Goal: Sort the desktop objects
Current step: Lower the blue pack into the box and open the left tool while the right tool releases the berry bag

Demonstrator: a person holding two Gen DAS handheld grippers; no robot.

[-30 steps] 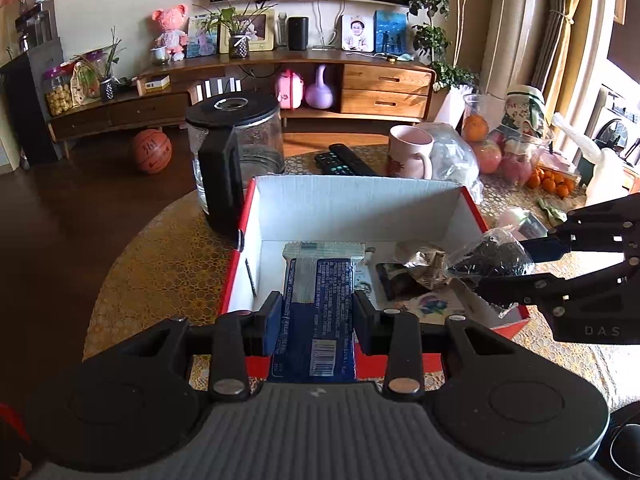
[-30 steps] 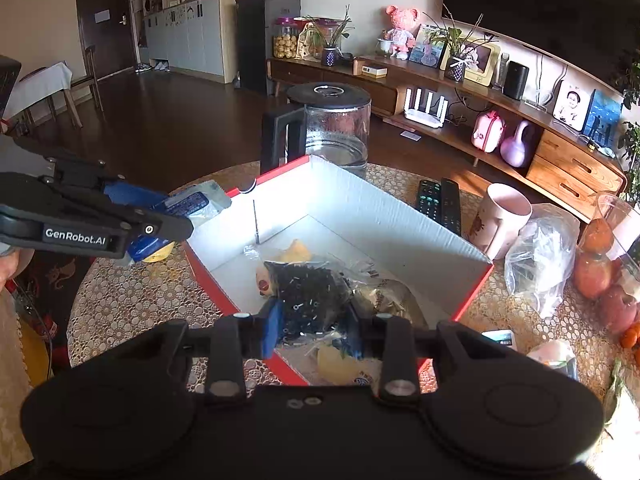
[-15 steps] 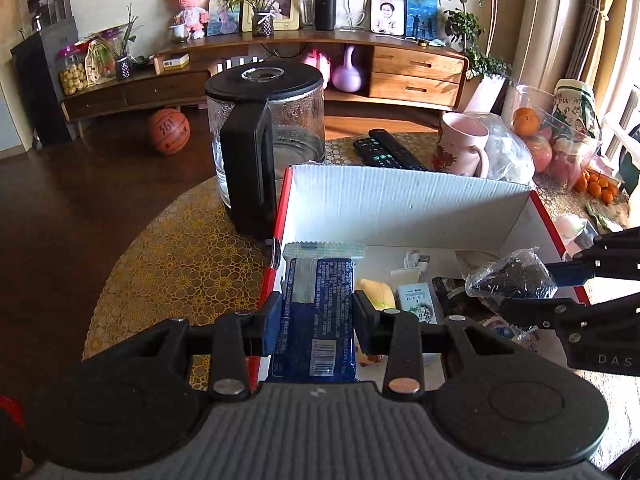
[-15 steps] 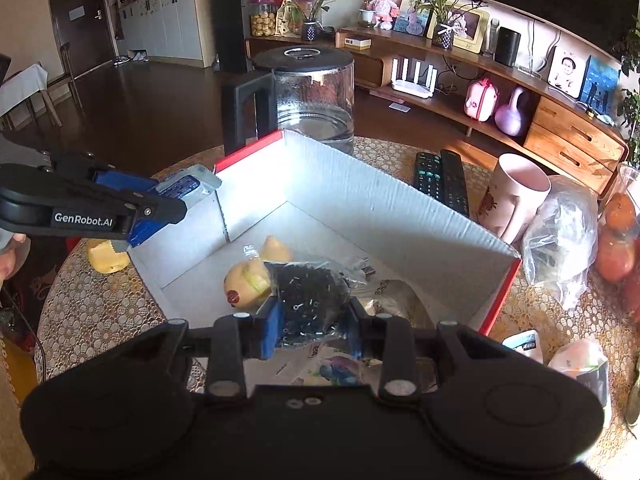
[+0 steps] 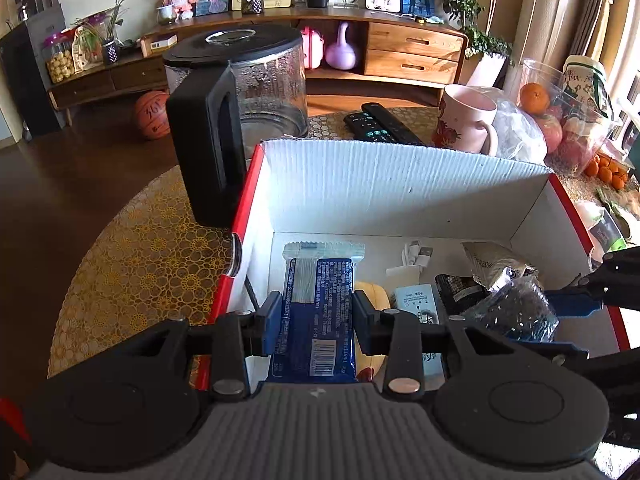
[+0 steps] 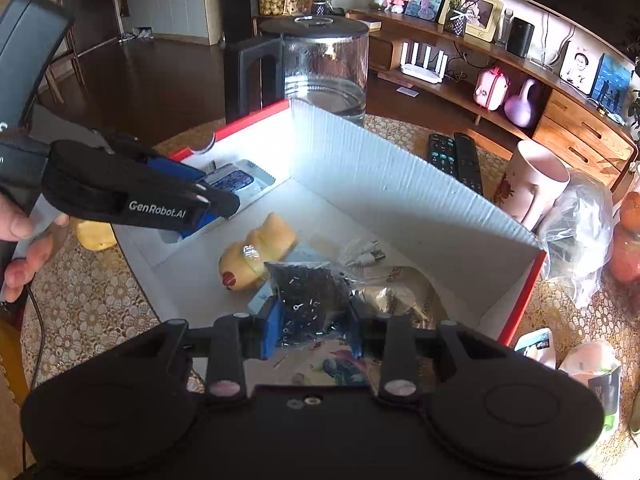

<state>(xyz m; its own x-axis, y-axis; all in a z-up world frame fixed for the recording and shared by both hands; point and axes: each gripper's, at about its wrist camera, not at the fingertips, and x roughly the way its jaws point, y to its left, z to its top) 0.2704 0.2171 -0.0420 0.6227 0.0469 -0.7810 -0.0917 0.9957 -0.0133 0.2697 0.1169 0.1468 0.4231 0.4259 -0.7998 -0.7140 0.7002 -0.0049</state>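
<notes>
L gripper (image 5: 313, 322) pinching blue snack pack (image 5: 316, 312), held over L end of red/white box (image 5: 400, 184). R gripper (image 6: 313, 322) clamped on clear bag w/ small black bits (image 6: 310, 292), over box middle. Rubber duck (image 6: 256, 256), cable, packets inside box on counter (image 5: 132, 252). Kettle (image 5: 240, 100) just behind box.

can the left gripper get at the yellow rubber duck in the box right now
Probably not. The left gripper is shut on a blue snack packet, so its jaws are occupied. The yellow rubber duck lies uncovered on the floor of the red-edged cardboard box, reachable once the packet is dropped.
</notes>
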